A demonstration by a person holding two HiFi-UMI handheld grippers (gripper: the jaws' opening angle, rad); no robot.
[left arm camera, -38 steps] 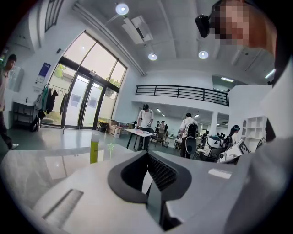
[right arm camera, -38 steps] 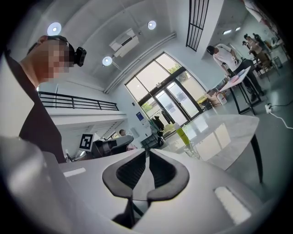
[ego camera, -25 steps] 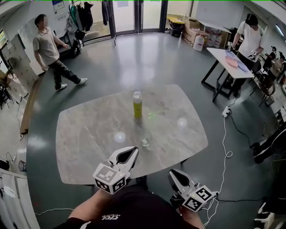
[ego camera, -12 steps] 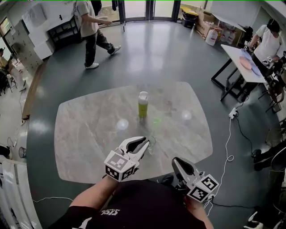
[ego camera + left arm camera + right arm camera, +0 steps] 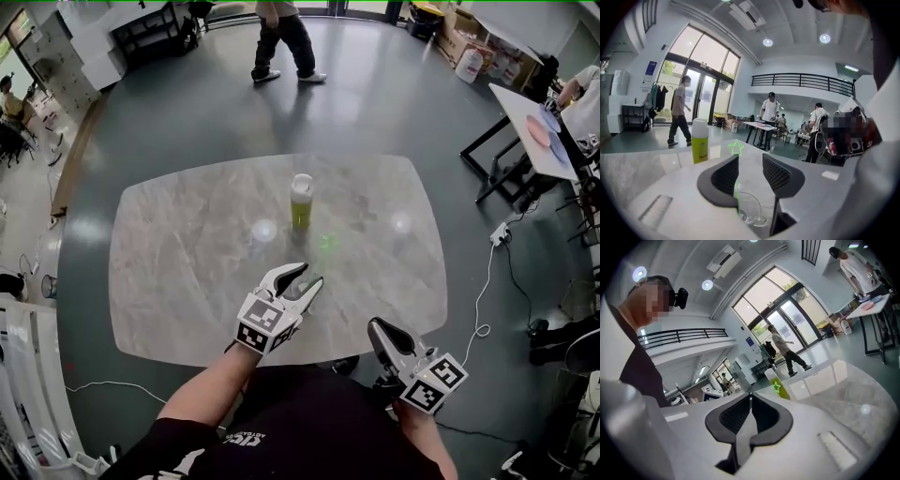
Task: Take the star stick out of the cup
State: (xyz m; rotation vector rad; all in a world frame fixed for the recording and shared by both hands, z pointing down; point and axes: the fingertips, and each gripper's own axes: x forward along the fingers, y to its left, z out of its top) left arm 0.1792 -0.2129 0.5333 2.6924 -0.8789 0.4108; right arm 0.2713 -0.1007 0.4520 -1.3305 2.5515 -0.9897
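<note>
Nearest, the right gripper [image 5: 379, 327] hangs at the near edge of the marble table [image 5: 178, 272], off to the right, its fingers pressed together with nothing between them. A little farther and to the left, the left gripper [image 5: 307, 275] reaches in over the tabletop and points away and slightly down. Its fingers stand apart, having just been opening. In the left gripper view the clear cup [image 5: 752, 212] sits on the table right under and between the two pads, and the star stick [image 5: 736, 148] stands in it. The thin green shaft runs up through the gap close along the left pad, but I cannot tell whether it touches the pad, and neither pad presses on it. The outlined star shows just above the fingertips. Beyond the cup, near the middle of the table, a yellow-green bottle [image 5: 301, 202] with a white cap stands upright, well apart from both grippers. Past the far edge lies grey floor, where a person [image 5: 284, 42] walks by the glass doors. Far right stands a white table [image 5: 539, 127] with flat pink and blue things on it, another person beside it.
</note>
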